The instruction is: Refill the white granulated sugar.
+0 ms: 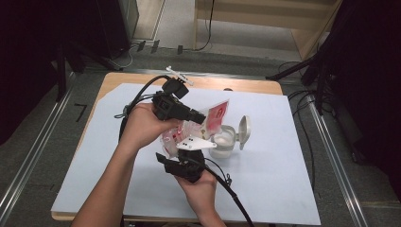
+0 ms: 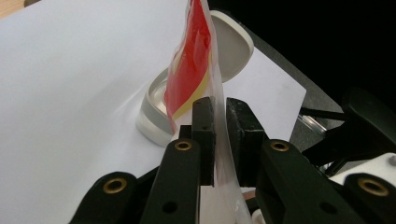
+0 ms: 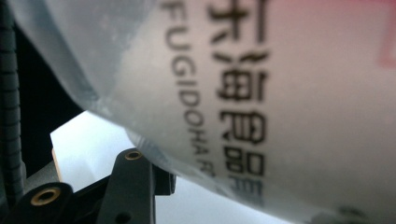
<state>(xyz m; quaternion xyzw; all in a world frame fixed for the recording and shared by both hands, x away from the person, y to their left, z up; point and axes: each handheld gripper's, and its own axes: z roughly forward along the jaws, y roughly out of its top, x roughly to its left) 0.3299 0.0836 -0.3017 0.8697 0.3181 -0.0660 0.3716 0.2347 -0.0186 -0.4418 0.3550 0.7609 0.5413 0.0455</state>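
A plastic bag printed in red and white hangs over a small clear container with white powder in it. The container's flip lid stands open. My left gripper comes in from the left and is shut on the bag. In the left gripper view the two pads pinch the bag's clear film above the container. My right gripper sits under the bag's lower end. In the right gripper view the bag lies close against one finger and hides the other.
A white sheet covers the wooden table. A small white object lies at the table's far edge. Black cables trail from both grippers. Dark stands flank the table.
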